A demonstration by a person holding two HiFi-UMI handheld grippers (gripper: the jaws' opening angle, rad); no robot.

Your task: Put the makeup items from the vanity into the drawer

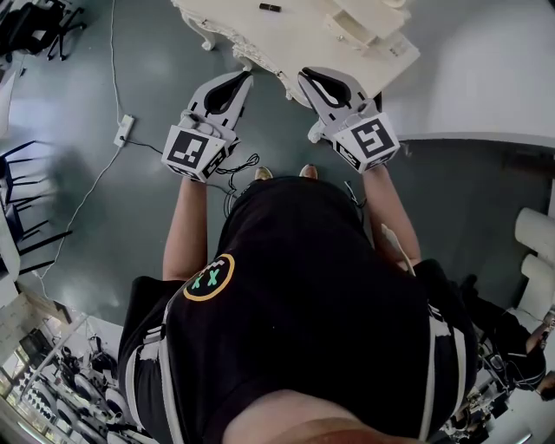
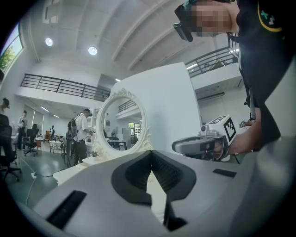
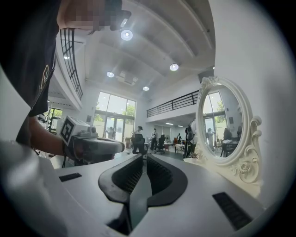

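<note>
Both grippers are held level, side by side, at the near edge of the white vanity (image 1: 295, 39). My left gripper (image 1: 239, 80) has its jaws meeting at the tip with nothing between them, as the left gripper view also shows (image 2: 151, 155). The right gripper (image 1: 305, 76) is likewise shut and empty, its jaws almost touching (image 3: 144, 159). A small dark makeup item (image 1: 270, 8) lies on the vanity top, beyond both grippers. A white open drawer (image 1: 371, 24) juts out at the vanity's right. The oval mirror (image 2: 121, 125) stands on the vanity ahead (image 3: 223, 122).
A power strip (image 1: 123, 130) and its cable lie on the grey floor to the left. Black office chairs (image 1: 30, 30) stand at the far left. A white partition (image 1: 486, 69) rises on the right. Other people (image 2: 79, 134) stand in the hall behind the vanity.
</note>
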